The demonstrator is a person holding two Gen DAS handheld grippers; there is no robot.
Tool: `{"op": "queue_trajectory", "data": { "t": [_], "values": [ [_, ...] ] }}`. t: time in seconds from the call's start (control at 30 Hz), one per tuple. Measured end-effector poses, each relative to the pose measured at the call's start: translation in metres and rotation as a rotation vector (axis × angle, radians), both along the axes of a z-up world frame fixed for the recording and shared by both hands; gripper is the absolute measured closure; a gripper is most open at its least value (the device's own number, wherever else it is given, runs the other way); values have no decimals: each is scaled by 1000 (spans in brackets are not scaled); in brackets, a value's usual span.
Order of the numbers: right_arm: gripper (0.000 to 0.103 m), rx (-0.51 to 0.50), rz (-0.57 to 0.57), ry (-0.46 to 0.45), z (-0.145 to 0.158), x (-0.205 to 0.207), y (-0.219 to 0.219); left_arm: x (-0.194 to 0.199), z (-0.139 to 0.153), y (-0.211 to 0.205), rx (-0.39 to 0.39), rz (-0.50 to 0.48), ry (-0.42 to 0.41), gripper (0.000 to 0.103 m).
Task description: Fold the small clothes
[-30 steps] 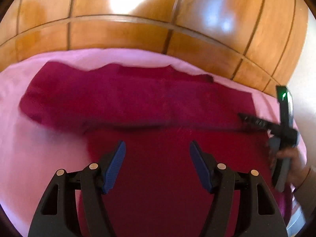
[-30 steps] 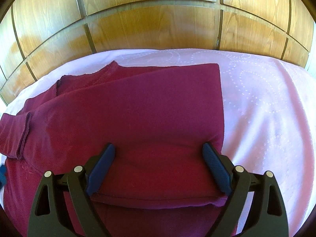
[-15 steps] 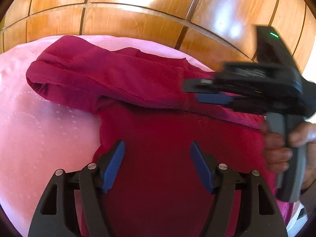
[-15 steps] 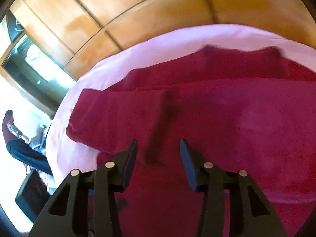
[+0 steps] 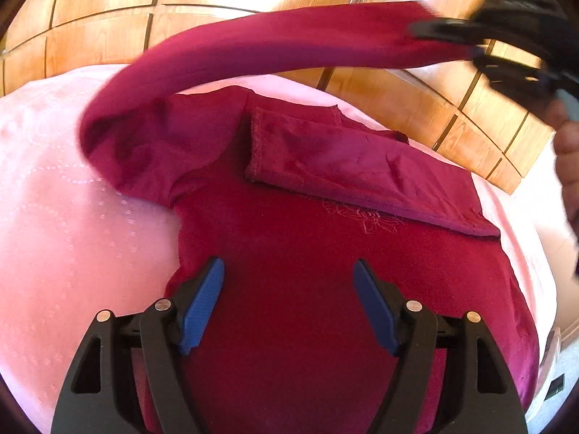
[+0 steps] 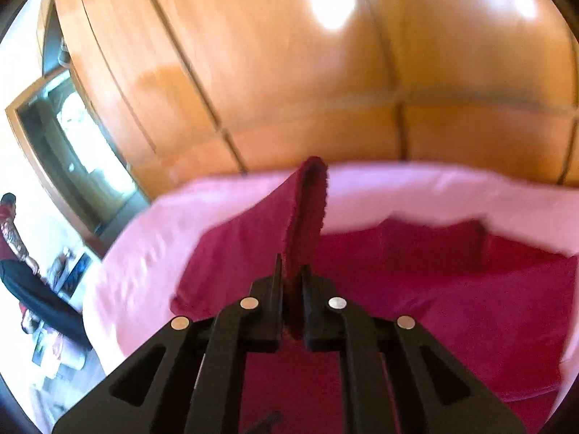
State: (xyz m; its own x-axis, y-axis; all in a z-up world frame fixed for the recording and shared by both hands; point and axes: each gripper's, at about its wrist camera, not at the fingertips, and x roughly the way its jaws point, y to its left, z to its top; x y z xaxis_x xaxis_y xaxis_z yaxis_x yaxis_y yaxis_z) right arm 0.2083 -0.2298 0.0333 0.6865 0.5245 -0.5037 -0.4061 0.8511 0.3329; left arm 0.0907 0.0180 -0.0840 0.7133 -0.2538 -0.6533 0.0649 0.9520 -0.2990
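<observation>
On a pink bedspread (image 5: 65, 224) lies a maroon top (image 5: 296, 289) (floral embroidery, no readable writing); right gripper (image 6: 291, 282) pinches its lifted sleeve (image 5: 289, 43), left gripper (image 5: 289, 303) gapes empty.

Top (image 5: 289, 282) flat on the bedspread (image 5: 72, 224), one sleeve (image 5: 362, 166) across its chest, wooden panelling (image 5: 416, 101) behind.

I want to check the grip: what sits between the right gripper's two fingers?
The cuff end of the red sleeve, pinched in the right gripper and lifted off the pink bedspread; the right wrist view shows it.
</observation>
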Motion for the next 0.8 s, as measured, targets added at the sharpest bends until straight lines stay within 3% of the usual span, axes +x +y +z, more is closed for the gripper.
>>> {"op": "queue_trajectory", "data": {
  "t": [0.07, 0.17, 0.27, 0.47, 0.63, 0.8],
  "values": [
    [96, 0, -56, -12, 4, -5, -29, 2, 0, -1, 4, 0, 2, 30],
    [96, -16, -176, 27, -14, -2, -77, 3, 0, -2, 5, 0, 4, 30],
    [96, -31, -309, 131, -58, 5, -127, 4, 0, -1, 17, 1, 8, 30],
    [96, 34, -373, 297, -126, 13, -172, 9, 2, -6, 40, 3, 21, 30],
    [96, 105, -368, 286, -126, 6, -188, 11, 12, -10, 68, -5, 50, 30],
    [94, 41, -363, 295, -128, 0, -188, 10, 33, 0, 36, 14, 23, 30]
  ]
}}
